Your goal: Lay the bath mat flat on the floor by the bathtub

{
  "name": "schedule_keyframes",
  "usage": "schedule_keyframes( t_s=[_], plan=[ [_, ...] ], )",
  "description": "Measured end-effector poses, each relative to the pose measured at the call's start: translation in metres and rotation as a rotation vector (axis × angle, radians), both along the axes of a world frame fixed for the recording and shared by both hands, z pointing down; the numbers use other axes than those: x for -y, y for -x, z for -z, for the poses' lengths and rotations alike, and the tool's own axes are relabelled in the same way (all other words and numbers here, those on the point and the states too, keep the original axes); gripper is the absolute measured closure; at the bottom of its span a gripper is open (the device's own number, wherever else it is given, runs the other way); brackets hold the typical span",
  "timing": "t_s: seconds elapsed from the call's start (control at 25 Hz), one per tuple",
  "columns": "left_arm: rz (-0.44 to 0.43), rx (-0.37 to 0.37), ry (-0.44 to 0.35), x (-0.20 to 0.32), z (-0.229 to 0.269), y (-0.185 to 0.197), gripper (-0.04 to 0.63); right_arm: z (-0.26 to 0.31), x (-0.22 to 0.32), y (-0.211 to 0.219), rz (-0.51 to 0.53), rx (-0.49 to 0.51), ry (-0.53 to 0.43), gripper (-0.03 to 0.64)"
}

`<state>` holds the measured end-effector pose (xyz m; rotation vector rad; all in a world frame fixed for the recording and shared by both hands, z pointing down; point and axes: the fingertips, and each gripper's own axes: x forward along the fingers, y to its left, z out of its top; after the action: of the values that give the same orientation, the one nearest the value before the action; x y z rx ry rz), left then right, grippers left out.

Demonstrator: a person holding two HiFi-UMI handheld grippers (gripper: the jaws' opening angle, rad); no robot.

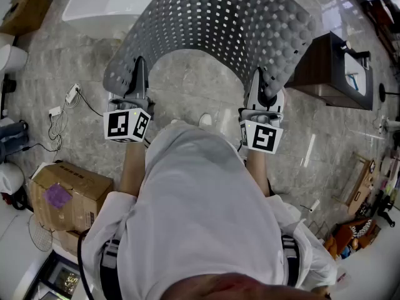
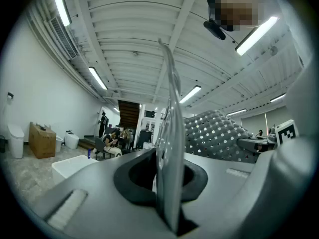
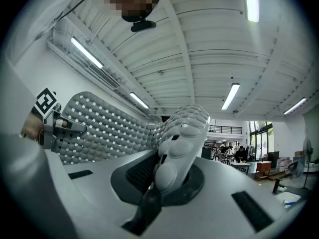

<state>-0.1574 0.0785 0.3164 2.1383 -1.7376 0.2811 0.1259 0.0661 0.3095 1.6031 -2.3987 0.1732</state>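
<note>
Near corners of bath mat pinched tight in left tool and right tool, mat arching over floor. Tools held apart, presumably to keep it spread for laying by bathtub, 11 o'clock.

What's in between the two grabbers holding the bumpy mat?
In the head view, the bath mat arches from the left gripper to the right gripper. Under that arch, between them, shows only stone floor.

The bath mat was grey, with round bumps and lots of little square holes. It hung up in the air, bent into a big arch over the stone floor, not flat. The white bathtub stood just past it.
</note>
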Motion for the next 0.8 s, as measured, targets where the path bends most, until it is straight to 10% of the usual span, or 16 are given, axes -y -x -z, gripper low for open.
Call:
schedule_keyframes(
  t_s=[0.8],
  plan=[
    [-0.165,-0.075,0.075,-0.011,-0.019,-0.009,0.581,-0.009,-0.031,0.006,-0.053,-0.033,0.094,0.598]
  ],
)
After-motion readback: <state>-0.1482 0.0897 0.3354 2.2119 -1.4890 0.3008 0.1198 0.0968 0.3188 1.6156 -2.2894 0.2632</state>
